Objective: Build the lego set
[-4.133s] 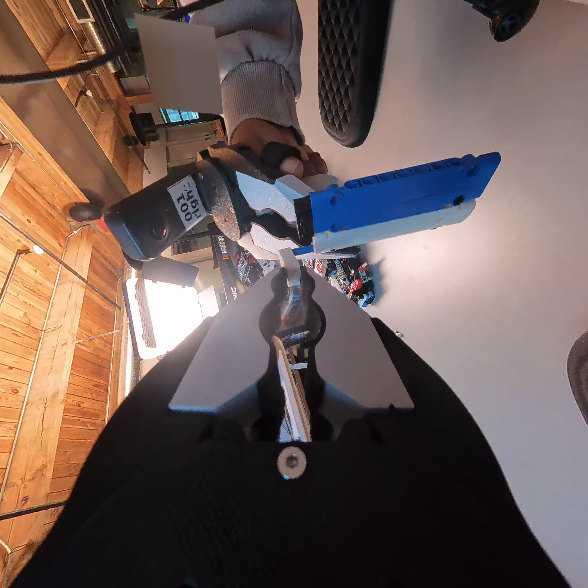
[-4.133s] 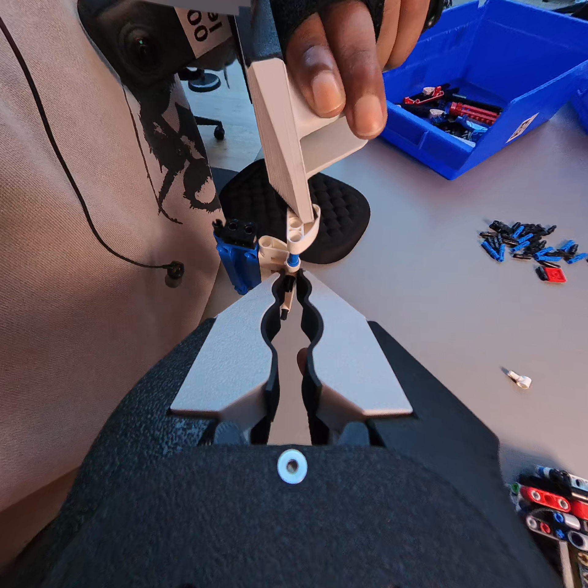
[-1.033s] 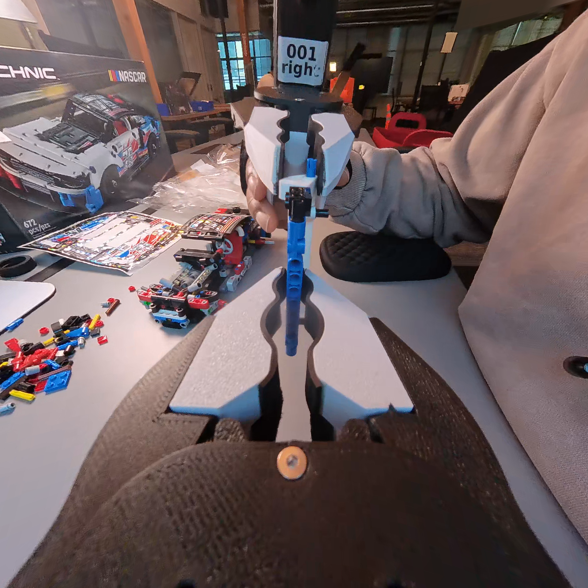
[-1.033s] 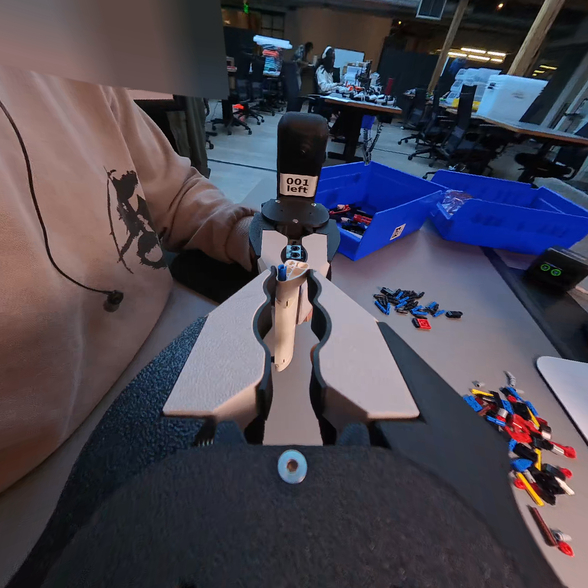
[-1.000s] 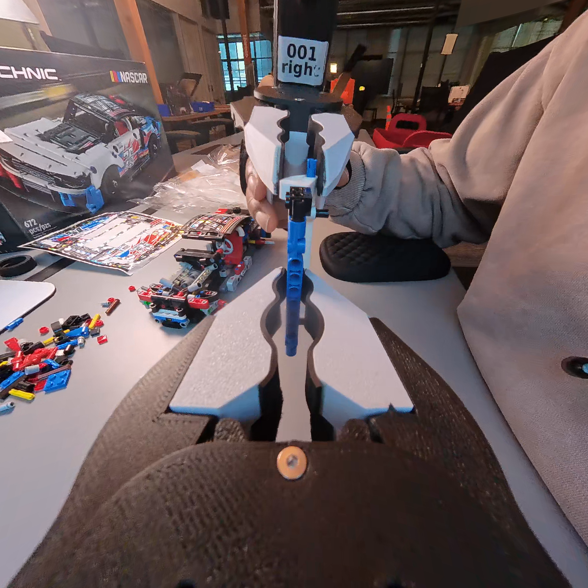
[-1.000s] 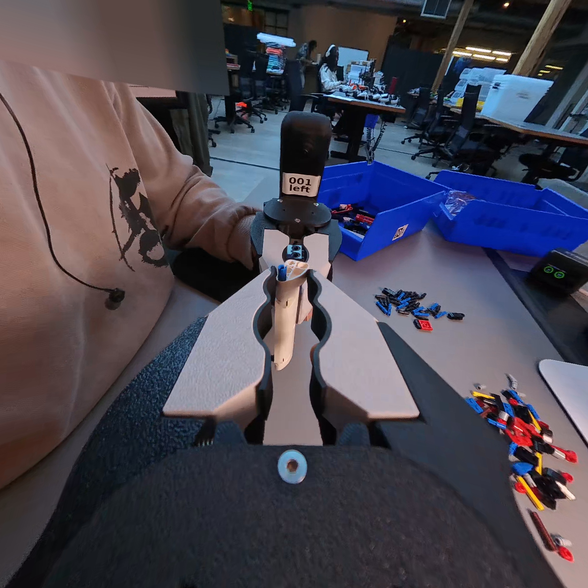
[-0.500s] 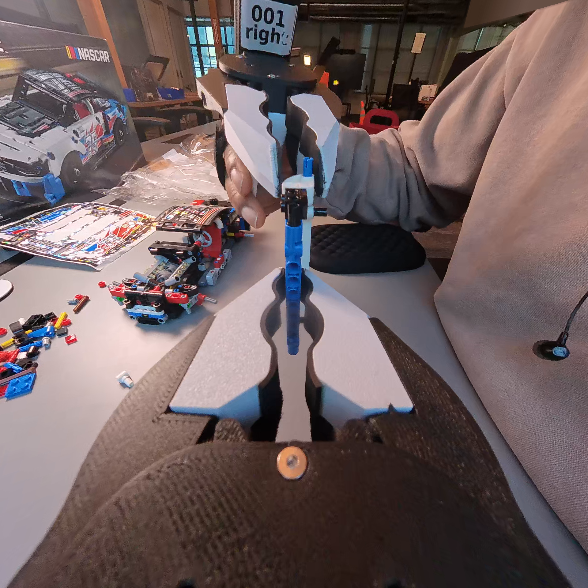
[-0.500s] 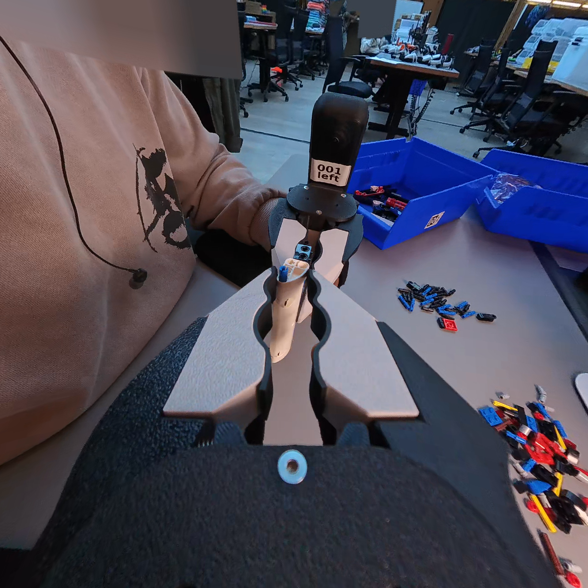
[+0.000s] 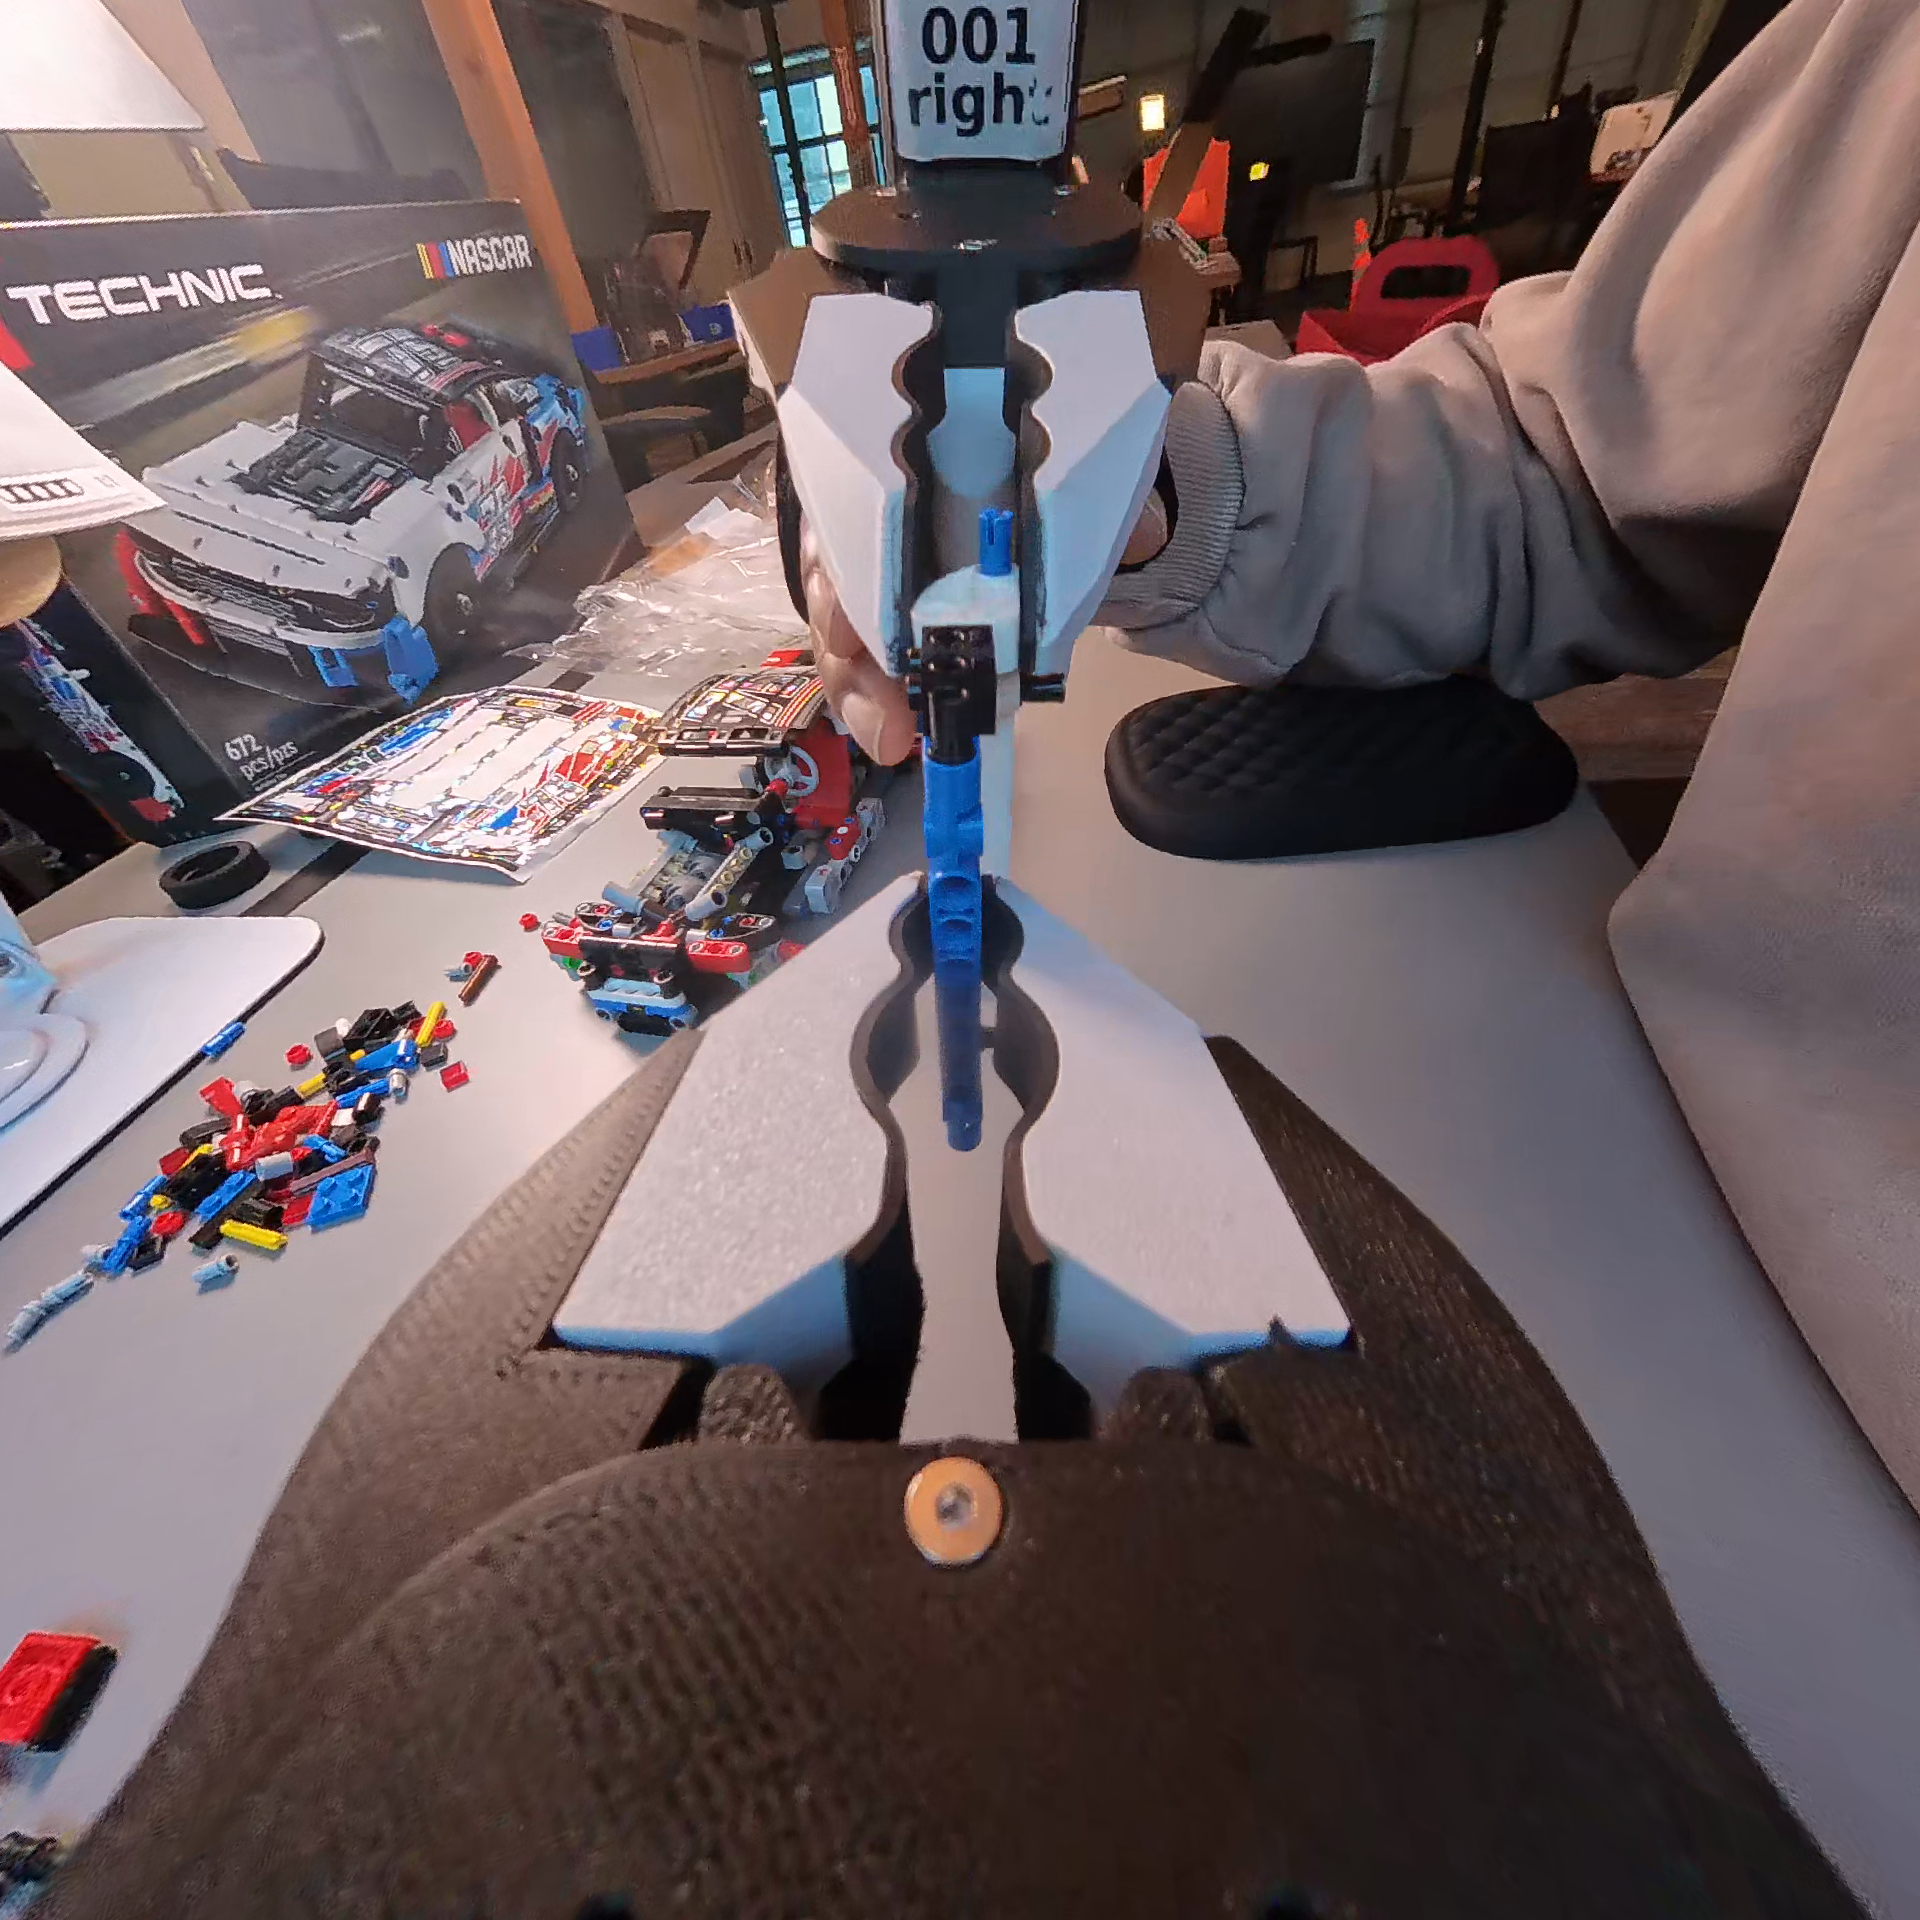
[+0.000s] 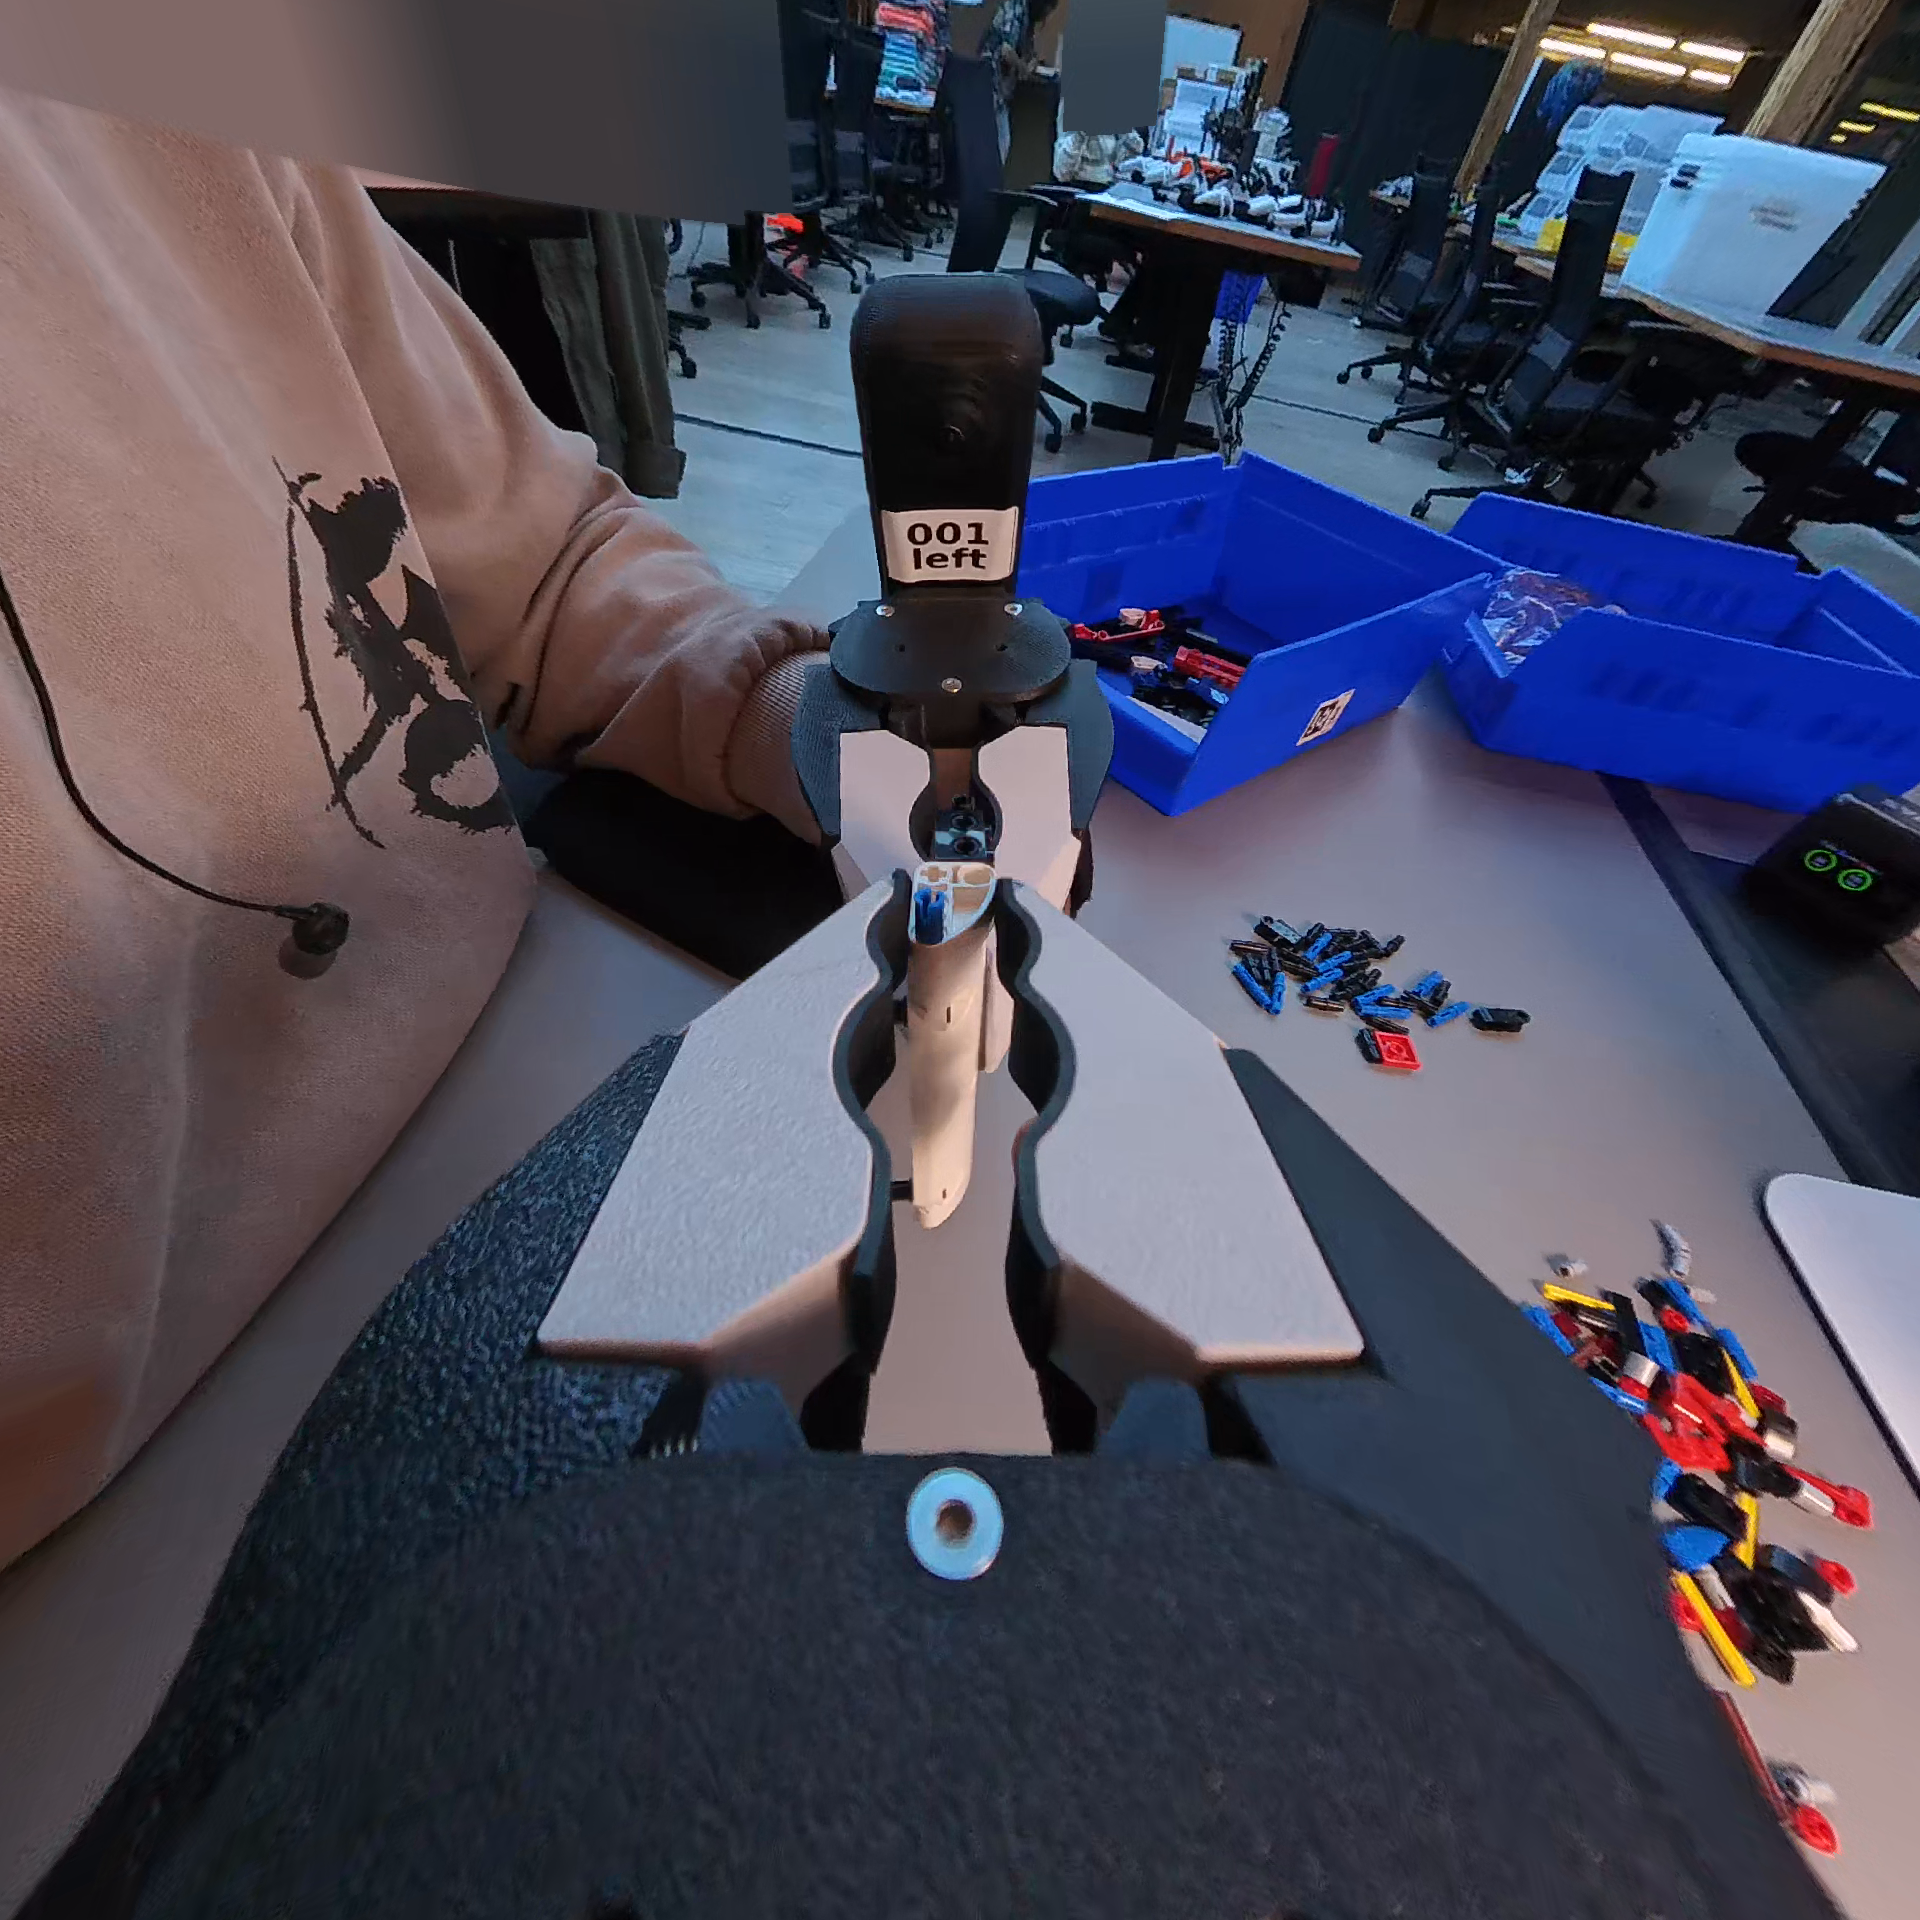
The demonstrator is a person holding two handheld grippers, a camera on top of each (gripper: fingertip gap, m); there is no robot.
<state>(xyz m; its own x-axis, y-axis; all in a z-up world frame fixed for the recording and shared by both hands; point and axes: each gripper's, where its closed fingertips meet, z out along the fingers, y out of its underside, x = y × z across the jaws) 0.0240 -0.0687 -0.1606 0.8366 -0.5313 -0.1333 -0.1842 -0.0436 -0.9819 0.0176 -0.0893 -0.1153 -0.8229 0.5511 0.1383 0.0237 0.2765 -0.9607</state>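
Left tool point(image 9: 956, 883) is pinched tight on a blue beam point(image 9: 954, 935), gripping it edge-on at the very tips, beam running straight along the fingers toward twelve o'clock. Facing it nose to nose, the right tool point(image 10: 948, 894) is clamped on a long white panel point(image 10: 943, 1070), and that panel fills the slot between its fingers. The two pieces meet in the air between the tools, at a small black connector block point(image 9: 954, 681) with a blue pin point(image 9: 995, 540) poking out beyond it. One sub-assembly, held from both ends, well clear of the bench point(image 9: 1299, 987).

The job here looks like seating that joint. My read: keep both tools on one line, push straight along the beam, no twist, because an edge-on pinch this narrow could let the beam pivot or pop sideways. Squeeze firm on both sides and feel for the pin to go home before either tool lets go. Whether it is fully seated, I cannot tell from here.

Out from the left tool: at ten o'clock, the half-built car chassis point(image 9: 707, 894), beyond it a sticker sheet point(image 9: 447, 769) and the set's box point(image 9: 291, 468). Loose parts pile point(image 9: 270, 1143) at nine o'clock. From the right tool, small pins point(image 10: 1340, 971) at two o'clock, blue bins point(image 10: 1299, 613) farther back, another heap of parts point(image 10: 1725, 1475) at four.
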